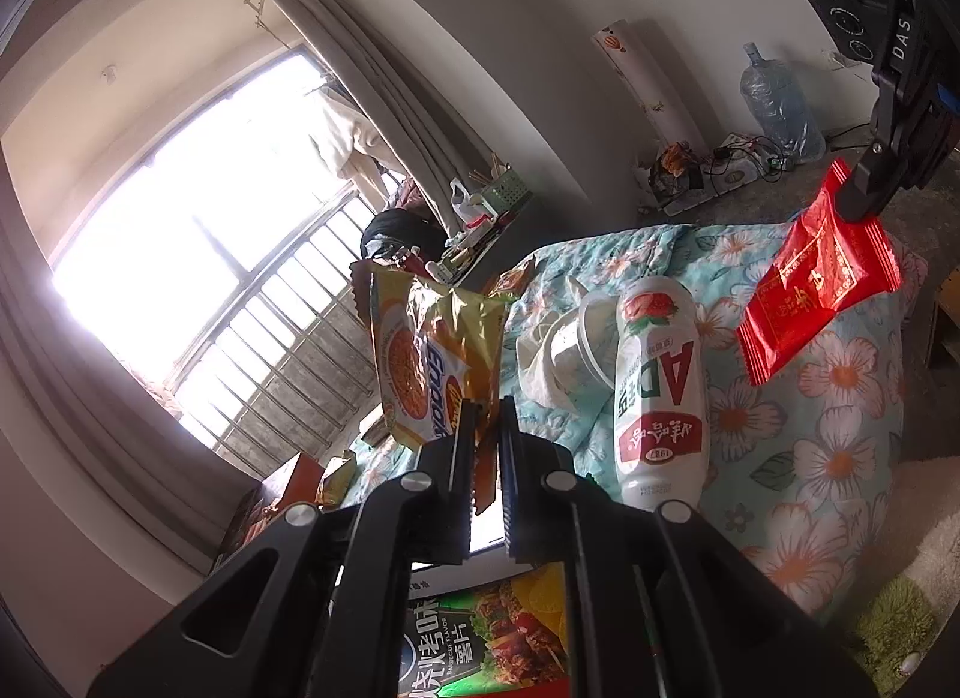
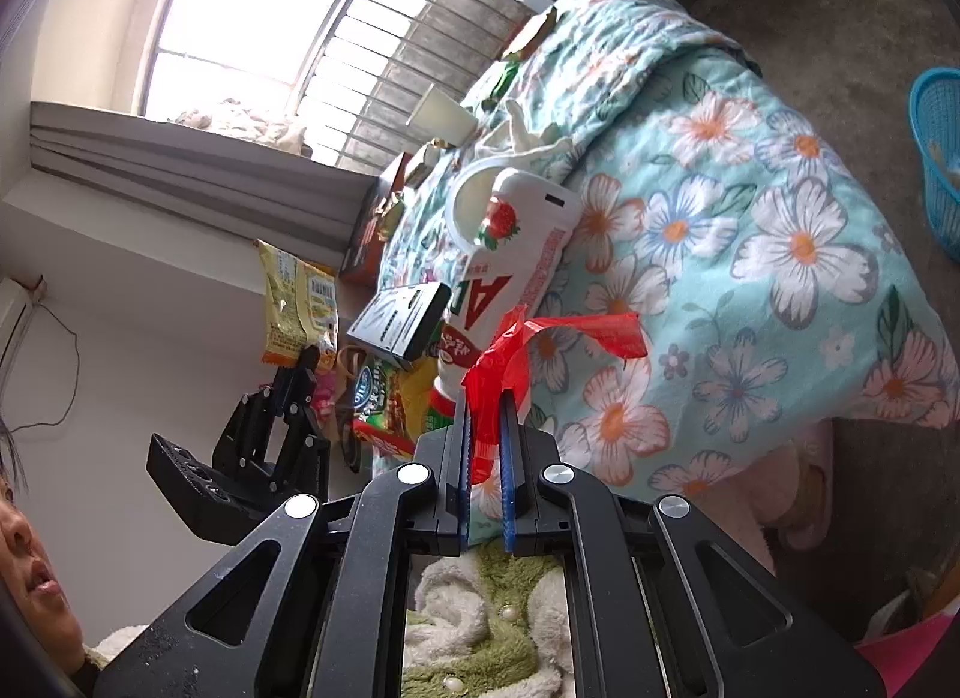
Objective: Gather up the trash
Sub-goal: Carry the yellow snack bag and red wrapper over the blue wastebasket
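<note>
Left tool [image 1: 483, 416] pinching yellow wrapper [image 1: 429, 362], upright; right tool [image 2: 485, 404] clamping red wrapper [image 2: 564, 338], seemingly pointing forward.

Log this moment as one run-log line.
left gripper: shut on yellow snack wrapper | right gripper: shut on red wrapper | both lifted | white bottle: on bedspread

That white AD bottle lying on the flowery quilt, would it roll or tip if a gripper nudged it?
The white AD bottle already lies on its side, so tipping seems unlikely. Its rounded body might roll, though the soft flowery quilt would probably slow it. Its smooth label looks slippery, and being plastic it is likely light if emptied.
</note>
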`<action>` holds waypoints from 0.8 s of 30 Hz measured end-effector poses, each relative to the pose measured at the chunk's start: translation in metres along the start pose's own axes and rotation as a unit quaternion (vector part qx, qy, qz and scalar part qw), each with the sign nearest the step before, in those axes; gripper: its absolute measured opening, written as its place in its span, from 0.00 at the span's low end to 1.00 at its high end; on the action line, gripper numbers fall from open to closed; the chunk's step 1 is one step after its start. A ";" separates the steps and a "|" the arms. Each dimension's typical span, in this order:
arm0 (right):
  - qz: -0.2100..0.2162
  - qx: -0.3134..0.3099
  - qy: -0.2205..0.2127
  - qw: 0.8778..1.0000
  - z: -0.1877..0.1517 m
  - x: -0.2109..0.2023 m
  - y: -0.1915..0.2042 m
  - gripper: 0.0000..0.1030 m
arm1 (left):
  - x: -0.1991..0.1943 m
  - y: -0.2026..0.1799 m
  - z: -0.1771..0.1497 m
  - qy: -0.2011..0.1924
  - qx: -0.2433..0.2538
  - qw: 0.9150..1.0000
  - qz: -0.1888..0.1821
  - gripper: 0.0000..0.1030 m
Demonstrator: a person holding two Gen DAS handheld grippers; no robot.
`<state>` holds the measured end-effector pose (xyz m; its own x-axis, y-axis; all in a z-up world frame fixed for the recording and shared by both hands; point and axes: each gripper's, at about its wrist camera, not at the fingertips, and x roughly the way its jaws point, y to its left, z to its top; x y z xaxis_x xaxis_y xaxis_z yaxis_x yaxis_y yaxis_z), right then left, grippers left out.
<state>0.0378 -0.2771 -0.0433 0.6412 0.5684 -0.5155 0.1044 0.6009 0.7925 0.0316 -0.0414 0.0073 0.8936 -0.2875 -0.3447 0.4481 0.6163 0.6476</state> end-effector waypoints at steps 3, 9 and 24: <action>0.006 -0.010 -0.023 1.000 0.003 -0.018 0.001 0.06 | -0.006 0.002 0.010 -0.010 -0.001 1.000 -0.001 0.07; 0.009 -0.021 -0.083 0.996 0.017 -0.050 0.000 0.06 | -0.010 0.010 0.043 -0.037 -0.040 0.997 -0.053 0.07; -0.071 0.067 -0.242 0.965 0.070 -0.147 -0.097 0.06 | 0.110 -0.027 0.216 0.035 -0.195 0.897 -0.395 0.07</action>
<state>-0.0134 -0.4584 -0.0217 0.8899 0.1376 -0.4349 0.2933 0.5574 0.7767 0.1235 -0.2480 0.0991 0.2904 -0.7092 -0.6424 0.8855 0.4536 -0.1005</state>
